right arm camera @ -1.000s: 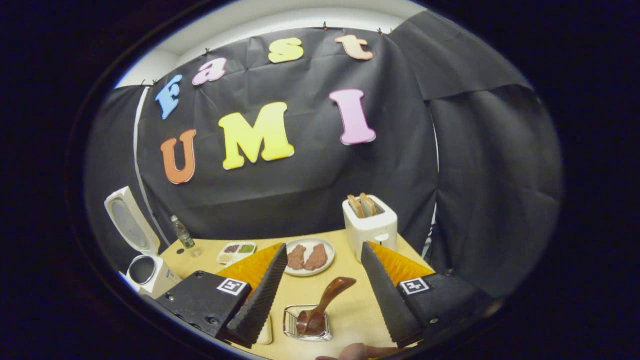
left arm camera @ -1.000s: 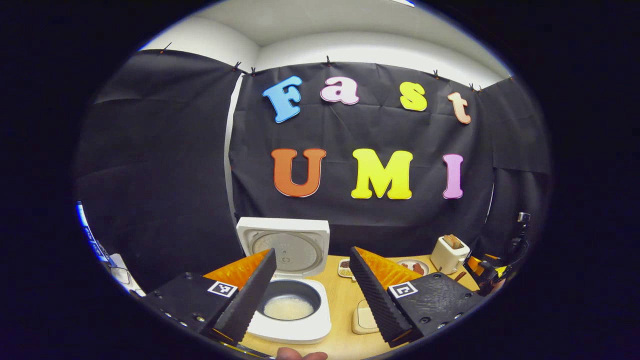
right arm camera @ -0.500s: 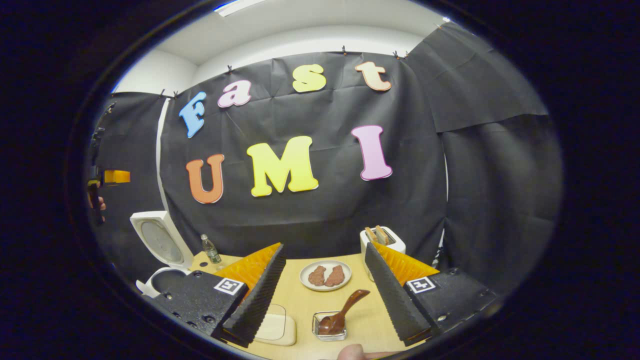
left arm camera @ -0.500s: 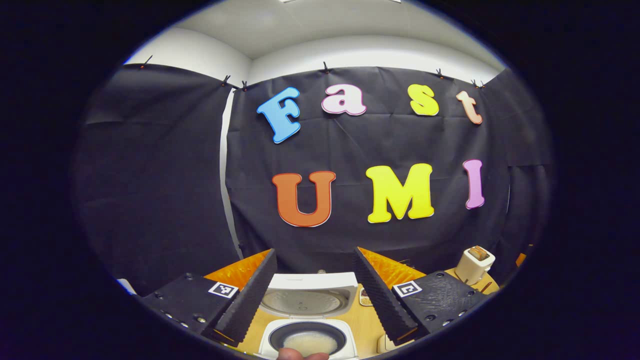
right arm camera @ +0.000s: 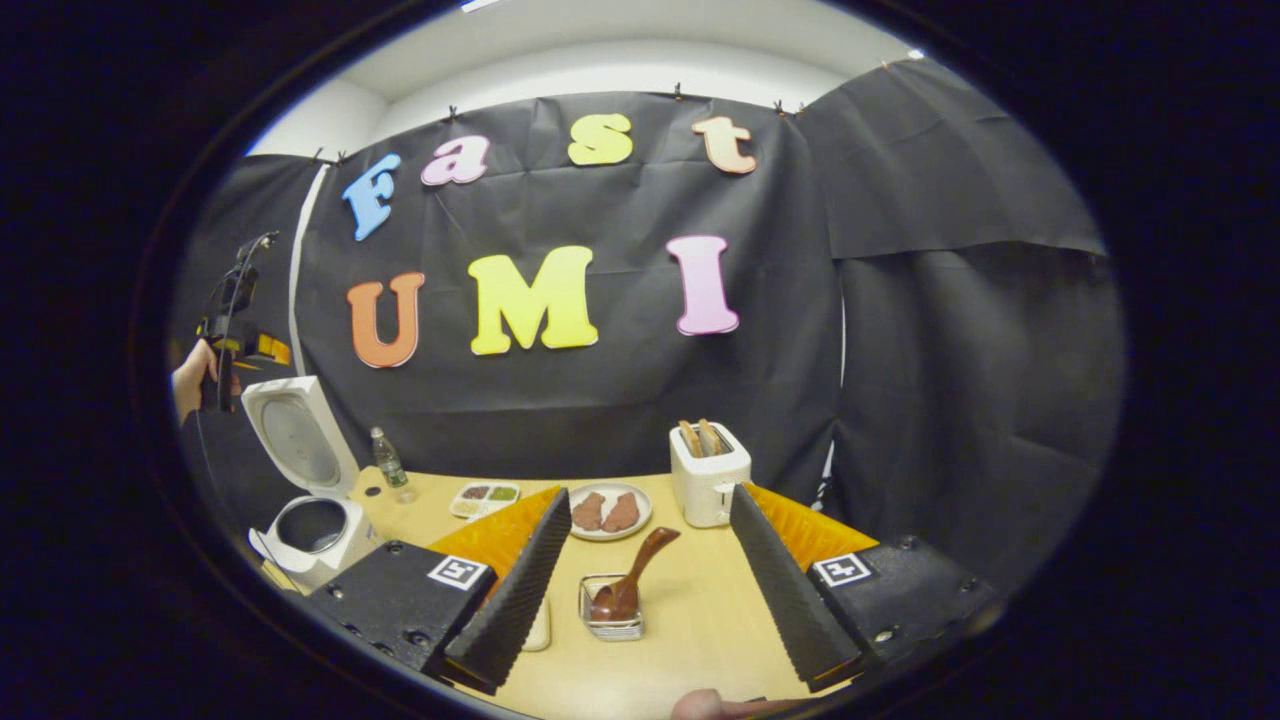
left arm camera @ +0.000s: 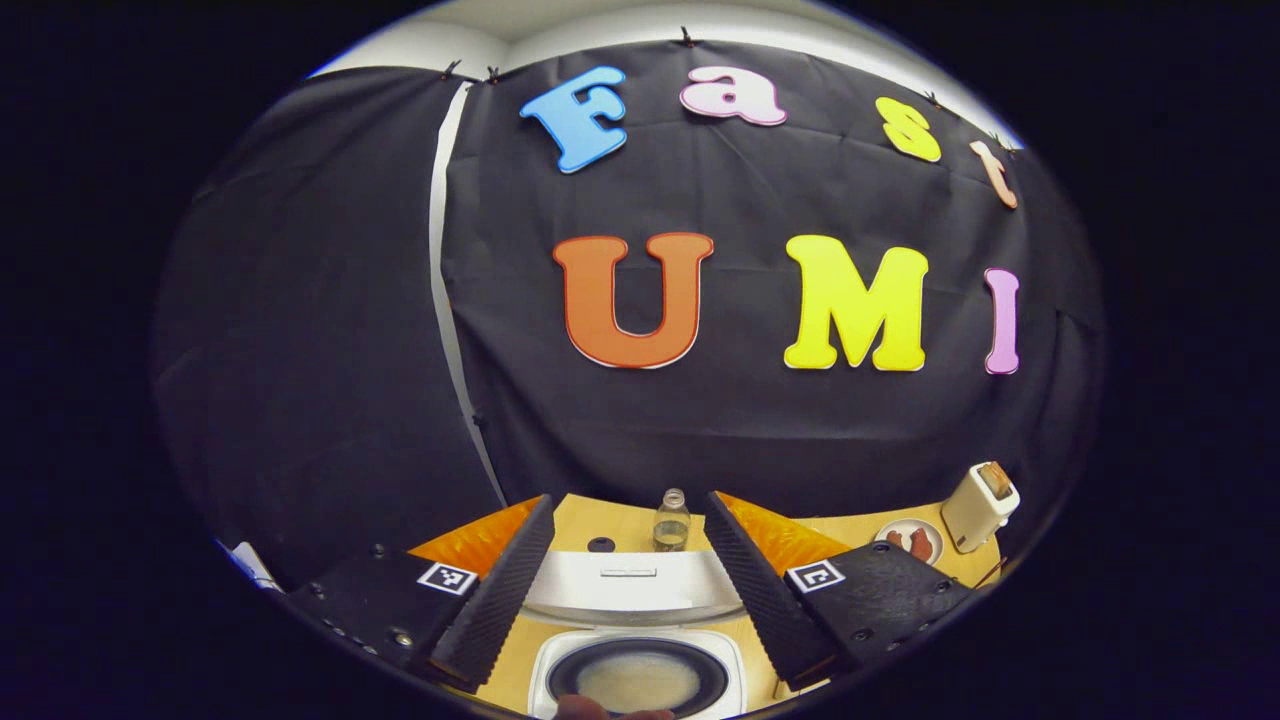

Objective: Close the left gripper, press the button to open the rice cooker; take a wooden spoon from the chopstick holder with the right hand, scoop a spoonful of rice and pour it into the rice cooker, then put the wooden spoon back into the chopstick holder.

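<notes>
Item: rice cooker point(left arm camera: 640, 655), lower centre of the left gripper view, lid raised, white rice in the pot — the button press and the scoop-and-pour read as done. Item: wooden spoon point(right arm camera: 630, 580), lower centre of the right gripper view, bowl down in the small clear chopstick holder point(right arm camera: 611, 612) on the counter point(right arm camera: 690, 620), handle leaning to the upper right; judged returned, so little or nothing of the task appears left. Left tool point(left arm camera: 630, 590): fingers spread wide, holding nothing, above the cooker. Right tool point(right arm camera: 650, 590): fingers likewise wide apart and empty, the holder seen between them, untouched. Also present: bottle point(left arm camera: 671, 520) behind the lid, toaster point(right arm camera: 708, 470), plate of meat point(right arm camera: 608, 512), sectioned tray point(right arm camera: 483, 497). Change from half a second earlier — the left view has tipped down and shifted, so the bottle now shows past the lid; in the right view the left tool sits higher at the left edge and the holder lies a little farther off.
</notes>
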The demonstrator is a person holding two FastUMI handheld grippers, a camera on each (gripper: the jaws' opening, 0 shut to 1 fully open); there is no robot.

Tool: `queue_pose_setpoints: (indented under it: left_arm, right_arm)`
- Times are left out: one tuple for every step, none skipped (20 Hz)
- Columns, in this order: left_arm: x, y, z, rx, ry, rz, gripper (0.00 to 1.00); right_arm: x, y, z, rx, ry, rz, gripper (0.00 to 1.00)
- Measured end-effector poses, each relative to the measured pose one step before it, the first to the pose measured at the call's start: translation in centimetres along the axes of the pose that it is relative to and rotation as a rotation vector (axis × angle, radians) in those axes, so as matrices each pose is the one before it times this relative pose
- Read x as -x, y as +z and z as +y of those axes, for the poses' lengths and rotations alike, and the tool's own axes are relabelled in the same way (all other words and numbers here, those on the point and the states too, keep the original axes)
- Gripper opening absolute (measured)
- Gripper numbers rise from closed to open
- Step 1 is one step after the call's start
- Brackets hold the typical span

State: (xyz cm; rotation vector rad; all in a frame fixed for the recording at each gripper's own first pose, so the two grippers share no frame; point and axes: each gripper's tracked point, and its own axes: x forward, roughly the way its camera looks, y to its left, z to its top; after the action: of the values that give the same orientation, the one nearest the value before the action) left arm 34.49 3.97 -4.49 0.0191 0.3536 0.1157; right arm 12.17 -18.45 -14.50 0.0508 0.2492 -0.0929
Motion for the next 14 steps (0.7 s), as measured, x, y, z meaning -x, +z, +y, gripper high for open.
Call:
queue_pose_setpoints:
  left_arm:
    - [-0.485, -1.007, 0.107, 0.00145, -0.00787, 0.04108, 0.97]
    - [-0.233, -0.348, -0.432, 0.00709, -0.01019, 0.04607, 0.97]
    - [0.183, 0.06, -0.139, -0.00495, -0.01067, -0.00677, 0.97]
    - [0.5, -0.438, -0.174, 0.00993, -0.01597, 0.02261, 0.99]
    - [0.56, -0.166, -0.014, -0.00033, -0.00167, 0.01065, 0.98]
    - [0.379, -0.481, 0.093, -0.0033, -0.003, 0.01133, 0.98]
    - [0.703, -0.583, -0.079, 0.00174, -0.00439, 0.01074, 0.98]
    - [0.814, -0.639, -0.222, 0.00121, -0.00825, 0.01512, 0.98]
    - [0.975, -0.885, -0.326, 0.0027, -0.01225, 0.00787, 0.98]
    - [0.966, -1.06, -0.284, -0.00142, -0.0159, 0.01161, 0.98]
    - [0.916, -1.412, -0.267, -0.00032, -0.00574, 0.01383, 0.97]
    - [0.776, -1.794, -0.146, 0.00555, -0.00547, 0.025, 0.97]
    - [0.813, -1.798, -0.165, 0.01392, -0.00287, 0.0269, 0.97]
    - [0.82, -1.795, -0.281, 0.01573, -0.00797, 0.01917, 0.96]
  right_arm:
    - [0.146, -0.029, -0.093, -0.00048, -0.00556, 0.00529, 0.96]
    - [0.177, 0.219, 0.094, 0.00069, -0.00251, -0.00566, 1.0]
    - [0.014, 0.336, 0.274, -0.00167, -0.00101, -0.01002, 1.0]
    - [0.061, 0.183, 0.431, -0.01496, 0.00706, -0.00529, 1.0]
    - [-0.105, 0.117, 0.534, -0.01917, 0.00738, -0.00533, 1.0]
    - [-0.138, -0.123, 0.565, -0.01205, 0.01139, 0.00242, 1.0]
    - [-0.15, -0.312, 0.571, -0.00151, 0.01533, 0.00501, 0.96]
    - [-0.136, -0.12, 0.591, 0.00457, 0.01697, 0.00034, 1.0]
    - [-0.25, -0.409, 0.769, 0.00445, 0.02859, 0.01373, 1.0]
    - [-0.103, -0.538, 0.872, -0.00343, 0.0308, 0.02012, 1.0]
    - [-0.17, -0.363, 0.499, -0.00497, 0.0249, 0.01484, 0.97]
    - [-0.176, -0.144, 0.261, -0.00305, 0.01323, 0.00796, 0.97]
    - [-0.141, -0.166, 0.205, -0.00195, 0.0159, 0.00687, 1.0]
    - [-0.321, -0.631, 0.548, 0.00432, 0.02446, 0.0243, 0.96]
